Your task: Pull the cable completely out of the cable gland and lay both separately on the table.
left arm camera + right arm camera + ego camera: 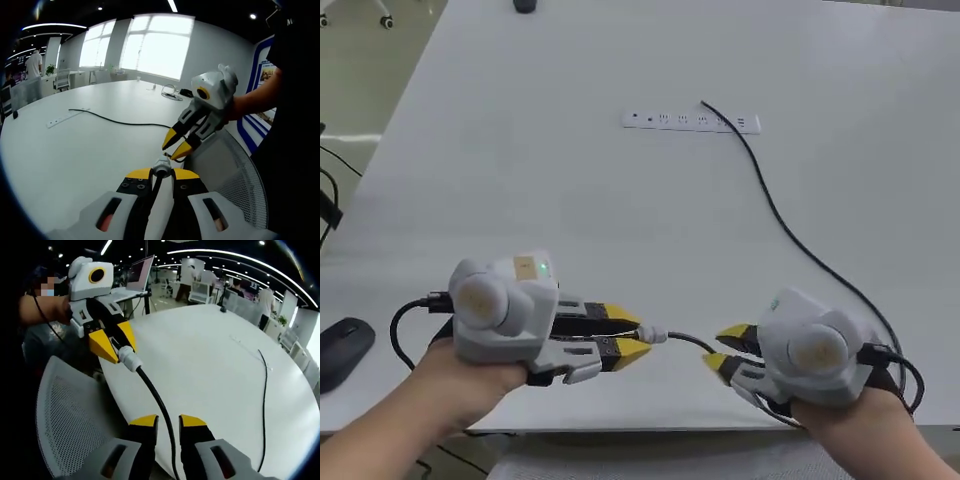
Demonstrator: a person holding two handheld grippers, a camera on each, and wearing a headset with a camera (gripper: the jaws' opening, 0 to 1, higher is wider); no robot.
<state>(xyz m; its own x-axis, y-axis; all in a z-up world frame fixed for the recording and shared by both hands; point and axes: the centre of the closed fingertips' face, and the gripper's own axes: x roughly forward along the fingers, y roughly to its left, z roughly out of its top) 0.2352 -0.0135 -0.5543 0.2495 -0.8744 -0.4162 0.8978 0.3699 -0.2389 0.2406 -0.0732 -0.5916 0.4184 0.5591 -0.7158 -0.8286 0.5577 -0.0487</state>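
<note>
A small white-grey cable gland [653, 335] [161, 169] [127, 356] sits pinched between the yellow tips of my left gripper [632, 335] [162, 175] [117, 347], which is shut on it. A black cable [688, 341] [155, 395] comes out of the gland and runs across the short gap to my right gripper [720, 347] [176, 145] [168, 421]. There it passes between the jaws, which stand a little apart and wider than the cable. Both grippers hover over the front edge of the white table [570, 200], tips facing each other.
A white power strip [690, 122] lies far back, and its black cord [790, 235] runs down the right side of the table. A dark mouse [342, 345] rests at the left edge. A grey mesh chair [65, 415] [230, 170] is below the front edge.
</note>
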